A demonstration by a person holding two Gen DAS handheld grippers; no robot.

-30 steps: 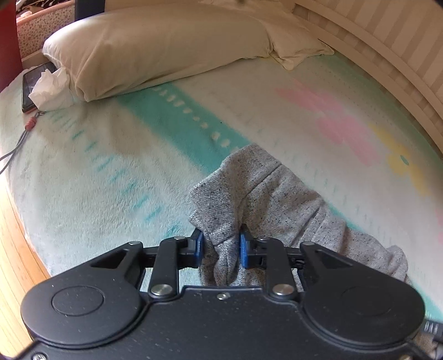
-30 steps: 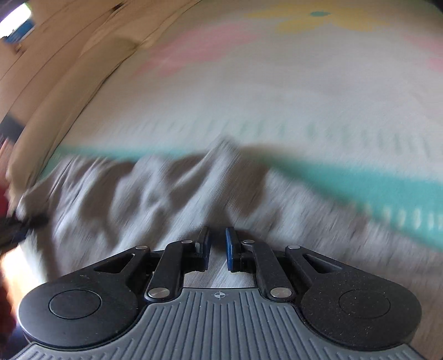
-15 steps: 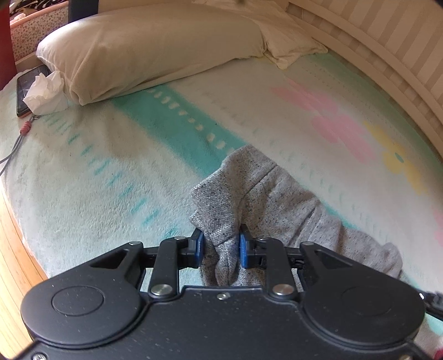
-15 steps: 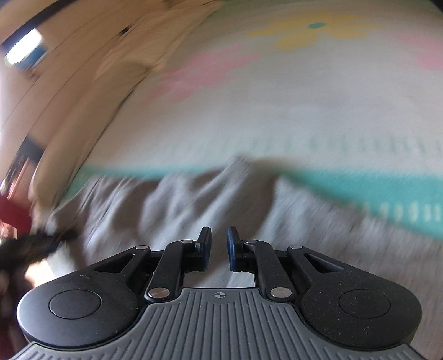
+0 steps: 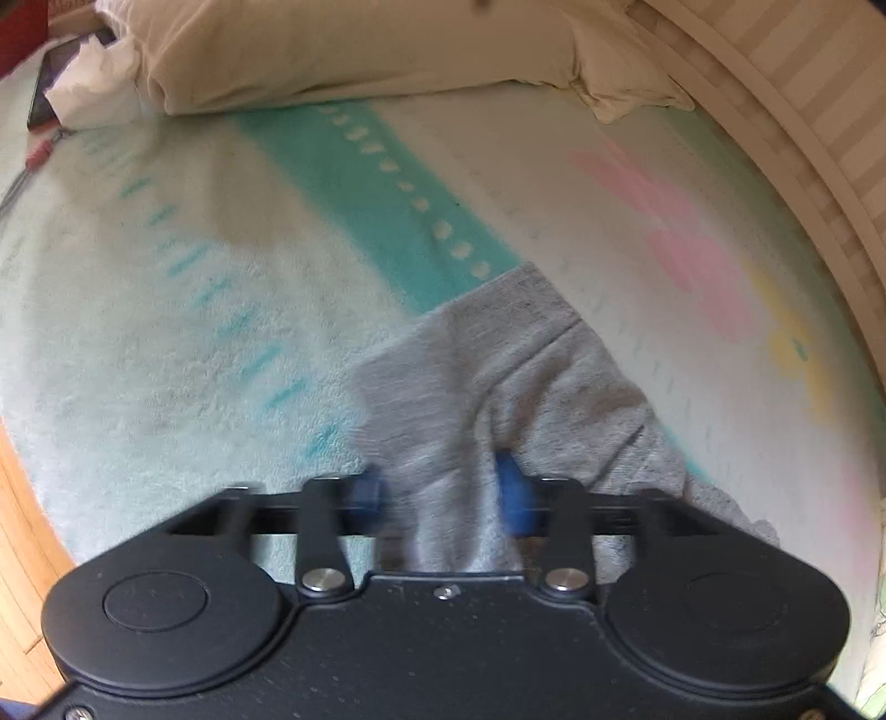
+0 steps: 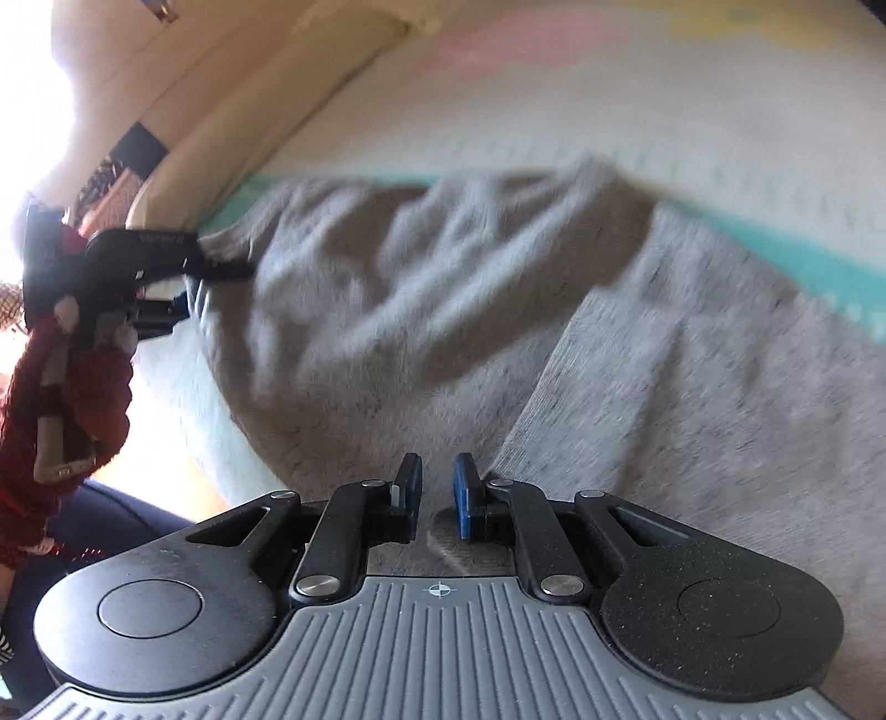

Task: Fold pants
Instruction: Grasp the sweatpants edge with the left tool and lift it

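**Item: grey pants, held at two ends across the bed**

Pants [image 6: 421, 310]: grey knit, lay rumpled on the bed's blanket [image 5: 183, 310], long axis running between the two tools, roughly along the near edge of the bed.

Left tool [image 5: 443, 493]: blue pads stood apart with a bunch of the cloth between them; blur made it impossible to tell whether they still gripped it. Seen from the right, the same tool [image 6: 166, 288] sat at the far end of the garment.

Right tool [image 6: 437, 493]: fingers close together, with a narrow gap, cloth running under and between them; a clenched hold looked likely, not certain.

Open room: bare blanket lay beyond the pants toward the headboard side. Pillow [image 5: 343, 50] and tissue [image 5: 94, 83] were well apart. The wooden floor [image 5: 22, 531] showed just past the near edge, so any fold was best carried inward.
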